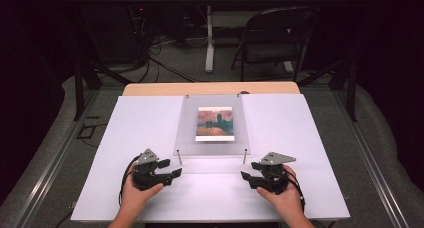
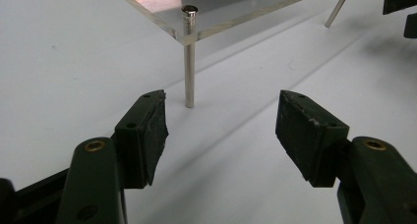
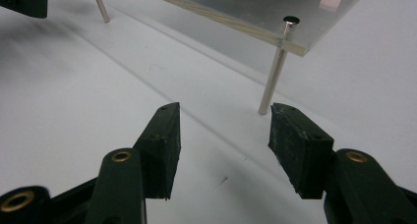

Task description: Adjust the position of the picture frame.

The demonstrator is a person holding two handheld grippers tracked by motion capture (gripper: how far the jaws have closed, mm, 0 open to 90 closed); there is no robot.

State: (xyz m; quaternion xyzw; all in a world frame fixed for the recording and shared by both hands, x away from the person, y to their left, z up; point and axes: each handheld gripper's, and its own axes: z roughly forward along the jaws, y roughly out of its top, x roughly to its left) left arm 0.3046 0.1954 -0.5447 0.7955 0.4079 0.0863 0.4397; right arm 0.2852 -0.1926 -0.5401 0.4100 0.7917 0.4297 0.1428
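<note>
Item — clear acrylic panel, raised on four thin metal standoff legs, placed at the middle of the white table toward its far edge. A small printed picture in orange and blue-green tones is seen under or on the panel; which of the two cannot be told. No brand, label or legible writing is found.

Handling, as judged: rigid, smooth and likely slippery on its faces, fairly light, prone to scratching; the near left leg and near right leg look slender and easily bent. A hold is best taken at the near edge beside the corner posts, both sides together.

Left gripper — jaws spread, nothing between them, set just before the near left leg. Right gripper — jaws likewise spread and empty, near the right leg.
</note>
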